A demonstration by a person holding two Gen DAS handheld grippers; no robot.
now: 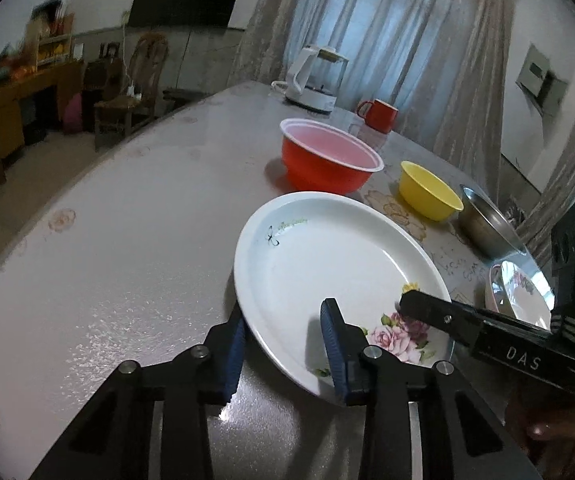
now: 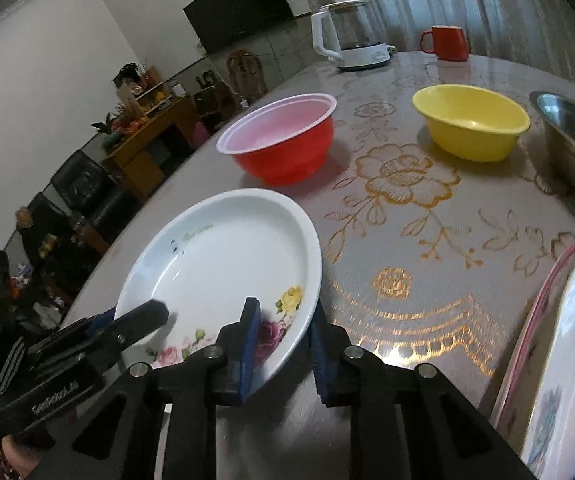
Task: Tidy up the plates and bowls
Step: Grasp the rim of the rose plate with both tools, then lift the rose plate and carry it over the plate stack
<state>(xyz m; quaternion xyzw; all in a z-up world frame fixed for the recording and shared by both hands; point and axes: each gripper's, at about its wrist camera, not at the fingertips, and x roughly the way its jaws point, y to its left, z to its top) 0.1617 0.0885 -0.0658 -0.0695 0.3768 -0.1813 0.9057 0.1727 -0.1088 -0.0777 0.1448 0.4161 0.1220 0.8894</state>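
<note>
I see a round table (image 2: 427, 240) under a glossy cloth printed with gold flowers, in a room with pale curtains (image 1: 387, 40), a dark wall screen (image 2: 243, 4) and wooden shelving (image 1: 27, 80) at the far side. I count three bowls: one red bowl (image 1: 327, 160), one yellow bowl (image 1: 427, 190), one steel bowl (image 1: 483, 224). There is one red mug (image 2: 447, 42) and one white kettle (image 2: 347, 36). The white floral plate (image 1: 327, 272) sits near the table's near edge; a second plate (image 2: 567, 340) lies at the right. My left gripper (image 1: 283, 356) straddles the floral plate's rim, pads close on either side. My right gripper (image 2: 283, 344) is narrowed on the opposite rim; I cannot tell whether either pair of pads actually presses.
</note>
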